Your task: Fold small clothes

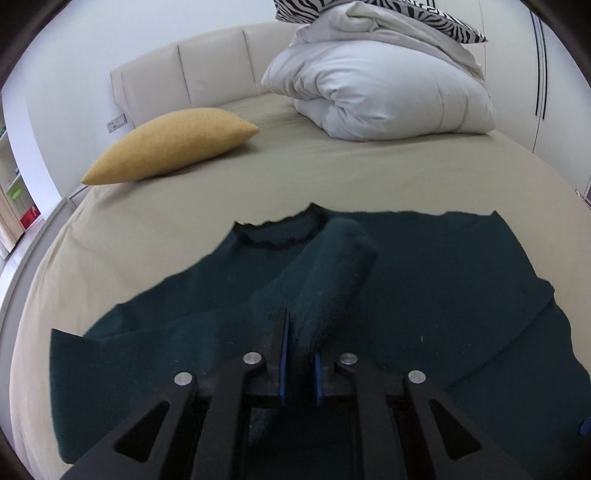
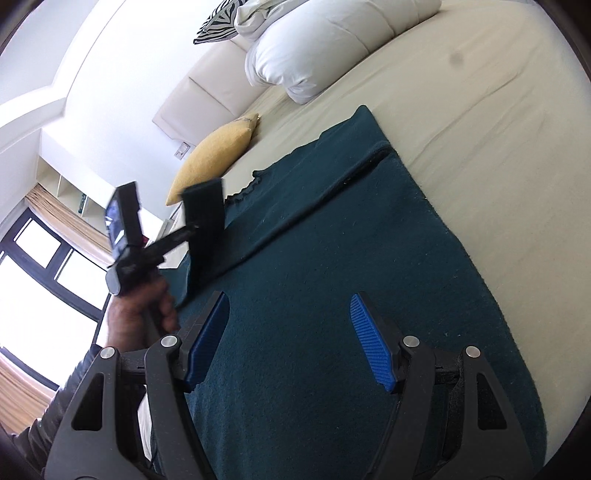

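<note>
A dark green sweater [image 1: 424, 280] lies spread on the beige bed, collar toward the headboard. My left gripper [image 1: 300, 354] is shut on a sweater sleeve [image 1: 332, 266], which it holds lifted above the sweater's body. In the right wrist view the sweater [image 2: 332, 295] fills the middle, one side folded over along a seam. My right gripper [image 2: 290, 332] is open and empty just above the sweater's body. The left gripper [image 2: 203, 214], held in a hand, shows there at the left with the sleeve hanging from it.
A yellow cushion [image 1: 170, 146] lies at the bed's far left. A bundled white duvet [image 1: 380, 92] with a zebra-print pillow [image 1: 424, 14] sits by the padded headboard [image 1: 184, 70]. Beige sheet [image 1: 332, 177] surrounds the sweater. A window [image 2: 37, 266] is at the left.
</note>
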The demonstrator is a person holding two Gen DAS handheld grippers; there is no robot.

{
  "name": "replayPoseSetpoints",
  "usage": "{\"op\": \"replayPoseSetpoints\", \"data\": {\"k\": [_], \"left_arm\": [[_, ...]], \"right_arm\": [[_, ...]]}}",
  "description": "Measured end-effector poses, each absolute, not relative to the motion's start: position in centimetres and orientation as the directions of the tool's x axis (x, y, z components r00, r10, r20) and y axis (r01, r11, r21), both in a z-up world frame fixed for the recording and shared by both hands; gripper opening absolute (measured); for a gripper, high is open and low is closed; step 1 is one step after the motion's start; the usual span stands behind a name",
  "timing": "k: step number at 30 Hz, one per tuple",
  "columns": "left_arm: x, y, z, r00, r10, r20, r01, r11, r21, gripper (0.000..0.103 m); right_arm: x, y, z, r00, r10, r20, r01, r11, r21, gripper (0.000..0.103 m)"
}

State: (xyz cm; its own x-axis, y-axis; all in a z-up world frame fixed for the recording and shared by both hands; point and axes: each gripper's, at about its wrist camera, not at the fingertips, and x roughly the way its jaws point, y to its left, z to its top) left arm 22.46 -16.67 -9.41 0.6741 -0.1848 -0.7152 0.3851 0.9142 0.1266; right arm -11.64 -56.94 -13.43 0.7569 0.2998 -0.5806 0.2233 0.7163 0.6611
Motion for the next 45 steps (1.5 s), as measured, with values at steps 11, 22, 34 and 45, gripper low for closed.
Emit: {"op": "replayPoseSetpoints", "data": {"k": [11,22,34,45], "left_arm": [[18.5,-12.2,-7.7,0.680,-0.263,-0.685,0.408,0.911,0.055,0.078],[18.6,2.3,-7.4,0.671,-0.323,-0.667,0.219,0.946,-0.237,0.085],[21.0,12.1,-10.3,0.656,-0.334,-0.677,0.031,0.908,-0.418,0.084],[22.9,12.9,-10.3,0.637,-0.373,-0.674,0.009,0.878,-0.478,0.084]], "right_arm": [[-8.2,-56.5,-12.2,0.745,0.276,-0.608,0.223,0.755,0.616,0.067],[8.0,-52.2,-10.6,0.606,0.397,-0.689,0.068,0.838,0.542,0.067],[19.6,-49.2,-16.3,0.452,0.377,-0.808,0.114,0.875,0.471,0.022],[15.9,-52.2,-12.1,0.550,0.284,-0.785,0.079,0.919,0.387,0.007]]}}
